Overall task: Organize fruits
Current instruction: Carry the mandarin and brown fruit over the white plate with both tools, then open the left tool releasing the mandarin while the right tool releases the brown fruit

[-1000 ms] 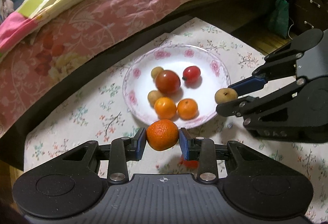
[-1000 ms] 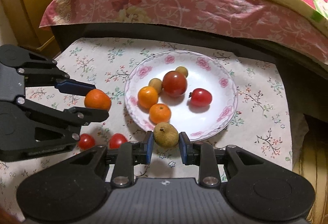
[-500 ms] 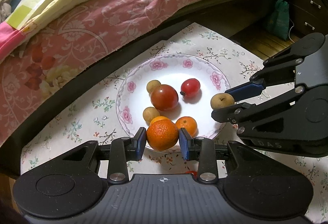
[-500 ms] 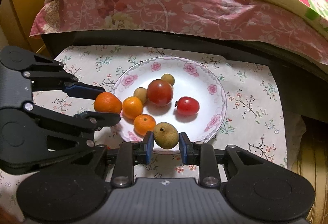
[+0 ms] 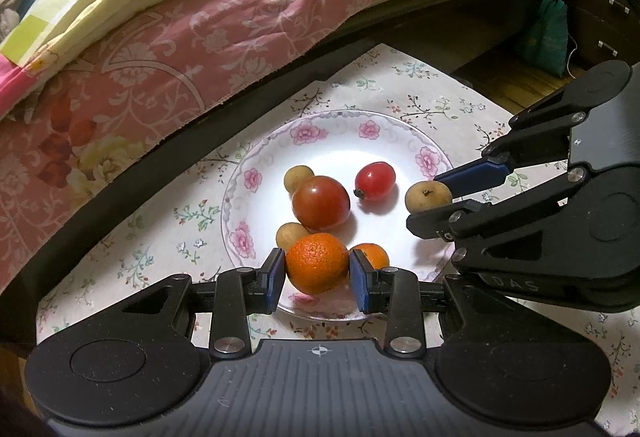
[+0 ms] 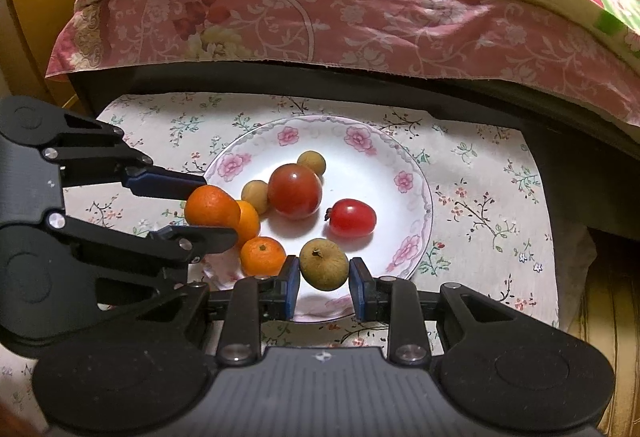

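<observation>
Now both grippers hold fruit over plate (image 5: 430,161).

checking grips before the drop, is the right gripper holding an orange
No, the right gripper is shut on a small brownish-green fruit; the orange sits in the left gripper.

Black plastic grippers (image 5: 317,274) (silver screws) with blue-padded jaws.

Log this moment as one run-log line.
left claw: shut on tangerine | right claw: shut on brown fruit | both over plate
</observation>
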